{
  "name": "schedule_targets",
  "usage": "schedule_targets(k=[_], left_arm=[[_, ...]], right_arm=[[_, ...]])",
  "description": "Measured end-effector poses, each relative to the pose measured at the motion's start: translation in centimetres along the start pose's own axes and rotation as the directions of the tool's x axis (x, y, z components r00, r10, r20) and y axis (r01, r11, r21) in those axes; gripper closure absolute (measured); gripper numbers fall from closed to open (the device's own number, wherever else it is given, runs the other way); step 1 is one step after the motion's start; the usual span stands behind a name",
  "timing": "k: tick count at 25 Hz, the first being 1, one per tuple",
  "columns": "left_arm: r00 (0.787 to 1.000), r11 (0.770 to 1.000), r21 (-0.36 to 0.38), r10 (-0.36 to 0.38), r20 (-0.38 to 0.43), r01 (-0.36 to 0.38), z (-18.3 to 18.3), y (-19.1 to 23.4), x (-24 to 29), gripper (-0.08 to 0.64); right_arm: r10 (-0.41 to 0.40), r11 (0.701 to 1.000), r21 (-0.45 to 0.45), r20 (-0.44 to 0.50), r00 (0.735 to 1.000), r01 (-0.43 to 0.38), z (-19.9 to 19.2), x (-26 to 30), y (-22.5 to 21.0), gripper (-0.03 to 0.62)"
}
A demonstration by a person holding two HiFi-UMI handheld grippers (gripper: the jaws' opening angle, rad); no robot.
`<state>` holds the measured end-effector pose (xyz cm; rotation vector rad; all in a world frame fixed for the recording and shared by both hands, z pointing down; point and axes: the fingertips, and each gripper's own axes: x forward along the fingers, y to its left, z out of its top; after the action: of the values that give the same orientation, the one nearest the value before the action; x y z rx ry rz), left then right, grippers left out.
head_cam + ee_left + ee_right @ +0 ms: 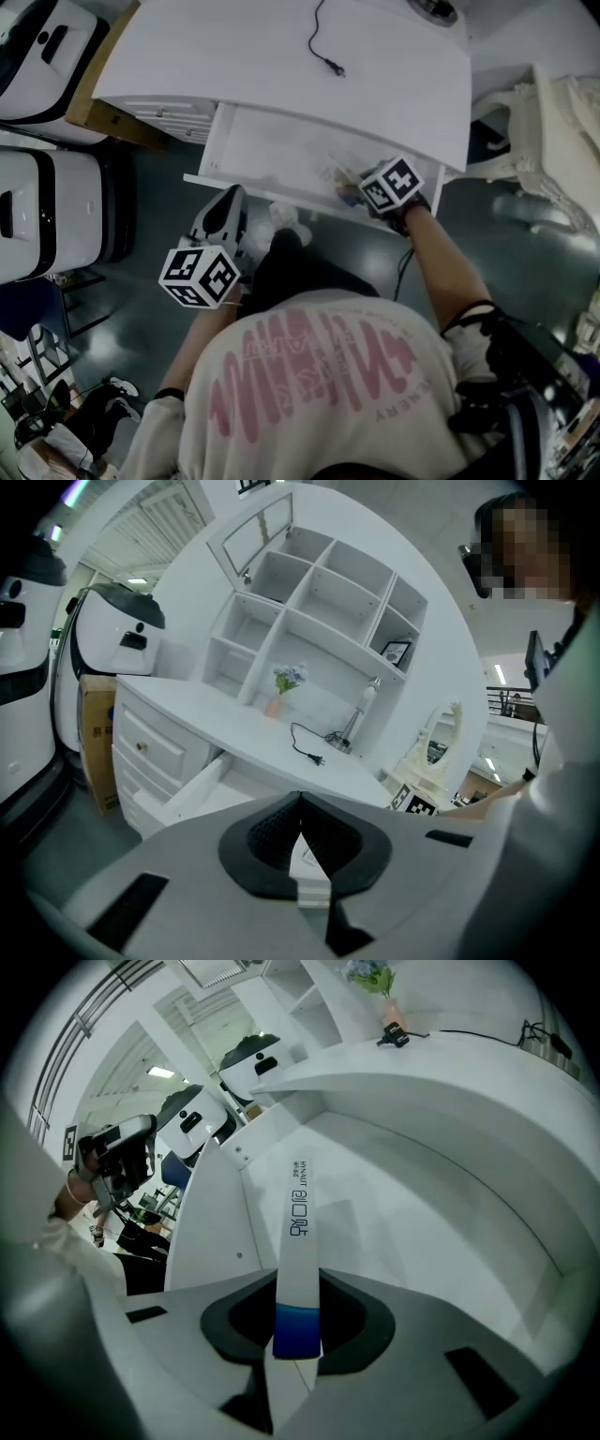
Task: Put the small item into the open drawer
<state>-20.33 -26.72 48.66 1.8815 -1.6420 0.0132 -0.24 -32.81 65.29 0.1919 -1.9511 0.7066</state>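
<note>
The small item (298, 1232) is a long white tube with a blue end and printed lettering. My right gripper (298, 1314) is shut on it near the blue end. In the head view that gripper (354, 187) reaches into the right part of the open white drawer (246, 186). The tube points along the drawer floor (431, 1232), just above it. My left gripper (225, 210) hangs in front of the drawer's left part, over the dark floor. In the left gripper view its jaws (300, 829) are shut with nothing held, facing the desk and drawer (184, 797).
A black cable with a plug (326, 49) lies on the white desk top (394, 84). White machines (45, 56) and a cardboard box (105, 114) stand to the left. A cream ornate mirror stand (553, 122) is at the right. Shelves with a flower vase (287, 682) rise behind the desk.
</note>
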Motion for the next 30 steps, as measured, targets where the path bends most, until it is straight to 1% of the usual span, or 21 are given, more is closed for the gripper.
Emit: schedule_targets(k=[5,8,10,14,17,19,23,27,30], left_arm=[[1.000,1.000,0.003,0.010,0.000,-0.010,0.6,0.5,0.3,0.531],[1.000,1.000,-0.005,0.008,-0.001,-0.008,0.6,0.5,0.6,0.531],[1.000,1.000,-0.013,-0.001,0.006,0.001,0.8,0.2,1.1,0.531],[1.000,1.000,0.005,-0.024,0.017,0.024,1.5,-0.5,1.5,0.531],[1.000,1.000,0.008,-0.016,0.014,0.016,1.8,-0.1,1.5,0.531],[1.000,1.000,0.002,-0.007,0.014,0.007,1.8,0.3,1.4,0.531],[1.000,1.000,0.005,-0.008,0.009,0.008,1.8,0.3,1.5,0.531],[1.000,1.000,0.003,-0.007,0.002,0.007,1.6,0.5,1.7,0.531],[1.000,1.000,0.007,-0.010,-0.004,0.010,1.4,0.3,1.7,0.531]], right_arm=[[0.049,0.999,-0.021,-0.049,0.998,-0.050,0.0,0.6,0.5,0.499],[0.055,0.997,-0.047,-0.067,0.996,-0.058,0.2,0.6,0.4,0.499],[0.047,0.996,-0.072,-0.079,0.996,-0.053,0.3,0.7,0.4,0.497],[0.024,0.993,-0.111,-0.100,0.995,-0.035,0.3,0.9,0.2,0.482],[0.001,0.989,-0.144,-0.101,0.995,-0.016,0.7,1.0,-0.1,0.466],[-0.015,0.987,-0.160,-0.094,0.995,-0.001,0.9,1.0,-0.4,0.445],[-0.038,0.985,-0.172,-0.087,0.995,0.022,1.0,0.9,-1.0,0.418],[-0.070,0.977,-0.204,-0.076,0.995,0.053,1.3,1.0,-1.5,0.380],[-0.075,0.975,-0.213,-0.069,0.995,0.059,1.4,1.1,-1.6,0.371]])
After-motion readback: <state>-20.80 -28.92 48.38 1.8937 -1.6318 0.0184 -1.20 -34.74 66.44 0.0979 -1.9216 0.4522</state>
